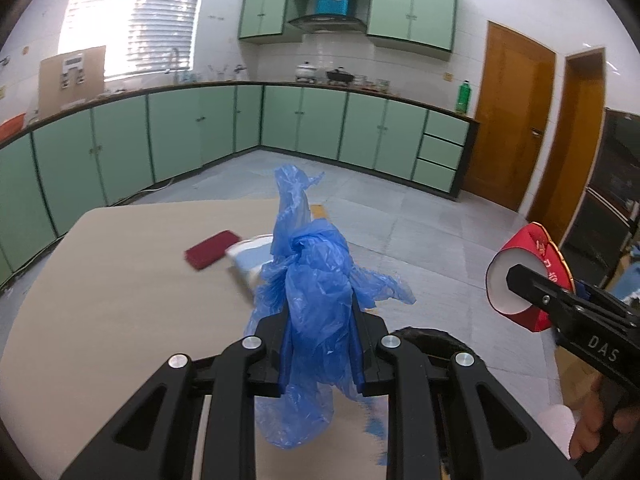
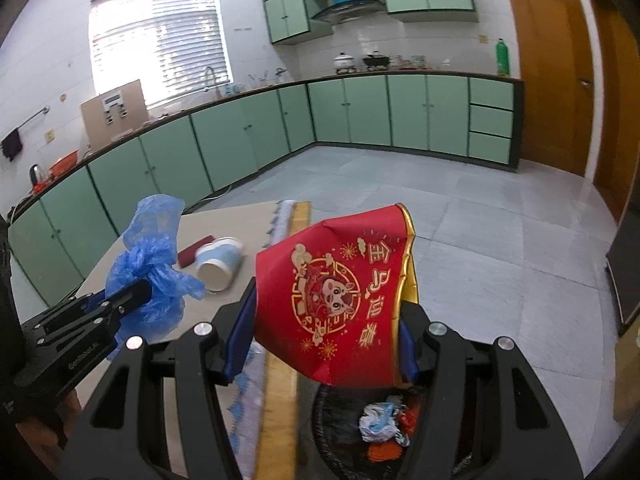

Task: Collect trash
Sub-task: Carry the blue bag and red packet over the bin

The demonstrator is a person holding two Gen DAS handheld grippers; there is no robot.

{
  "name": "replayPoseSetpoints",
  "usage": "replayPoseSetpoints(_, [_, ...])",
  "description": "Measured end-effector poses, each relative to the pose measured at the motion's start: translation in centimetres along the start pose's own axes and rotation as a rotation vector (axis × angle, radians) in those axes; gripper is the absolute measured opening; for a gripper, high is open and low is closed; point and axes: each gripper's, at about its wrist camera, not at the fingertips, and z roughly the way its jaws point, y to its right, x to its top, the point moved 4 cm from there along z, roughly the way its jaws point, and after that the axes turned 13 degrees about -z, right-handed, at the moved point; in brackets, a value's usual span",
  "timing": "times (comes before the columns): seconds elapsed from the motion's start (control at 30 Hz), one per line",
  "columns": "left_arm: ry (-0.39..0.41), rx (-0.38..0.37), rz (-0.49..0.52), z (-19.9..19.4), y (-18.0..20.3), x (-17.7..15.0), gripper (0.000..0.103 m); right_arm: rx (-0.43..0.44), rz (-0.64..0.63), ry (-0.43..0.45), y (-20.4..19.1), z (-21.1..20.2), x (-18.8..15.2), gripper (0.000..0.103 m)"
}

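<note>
A crumpled blue plastic bag [image 1: 310, 280] is clamped between the nearly closed jaws of the left gripper [image 1: 320, 344], raised above the pale counter [image 1: 120, 300]. A crushed red paper cup [image 2: 340, 296] printed with gold characters is gripped between the roughly half-open jaws of the right gripper [image 2: 326, 344], held above a dark bin [image 2: 340, 424] in which other scraps can be seen. On the counter beyond, a blue-and-white paper cup [image 2: 220, 262] lies tipped on its side just beside a flat dark red object [image 2: 194, 254].
</note>
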Motion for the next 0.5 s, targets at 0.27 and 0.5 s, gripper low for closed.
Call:
replayPoseSetpoints(0.27, [-0.025, -0.076, 0.034, 1.1, 4.6, -1.2, 0.023, -0.066, 0.041, -0.006, 3.9, -1.6, -2.1, 0.056])
replayPoseSetpoints(0.5, [-0.054, -0.134, 0.064, 2.4, 8.4, -2.8, 0.023, -0.117, 0.072, -0.019, 7.1, -2.5, -3.9, 0.056])
